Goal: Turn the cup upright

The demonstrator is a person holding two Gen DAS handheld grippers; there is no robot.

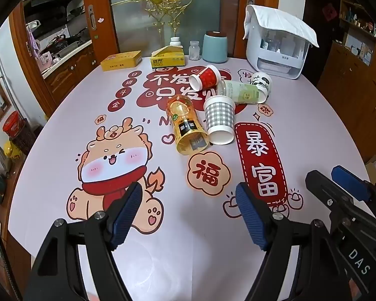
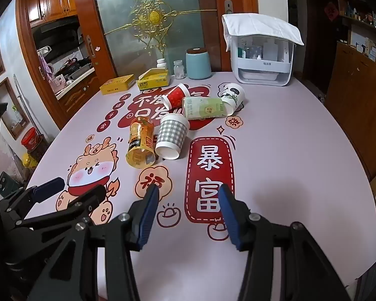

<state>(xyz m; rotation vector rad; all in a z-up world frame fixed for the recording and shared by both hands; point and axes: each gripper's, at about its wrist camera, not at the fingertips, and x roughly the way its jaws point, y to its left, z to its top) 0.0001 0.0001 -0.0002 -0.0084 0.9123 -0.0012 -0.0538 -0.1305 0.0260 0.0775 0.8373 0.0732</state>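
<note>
Yellow tin (image 1: 121, 61), teal canister (image 1: 214, 47)

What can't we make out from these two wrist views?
- Panda cup: lower part hidden behind the green cup, both views.
- Contents of the white organizer box: too small, cloth drapes its top.
- Right hand-held gripper: body cut off by the left view's edge.
- Print on the yellow tin: too small to read.

You've got a table (image 1: 300, 135) w/ printed cloth; five cups lie tipped mid-table: yellow cup (image 1: 186, 125), checked cup (image 1: 219, 120), red cup (image 1: 205, 77), green cup (image 1: 240, 91), panda cup (image 1: 263, 81). Far edge: yellow tin (image 1: 121, 60), tissue box (image 1: 168, 57), blue canister (image 1: 214, 47), white organizer (image 1: 275, 55).
</note>
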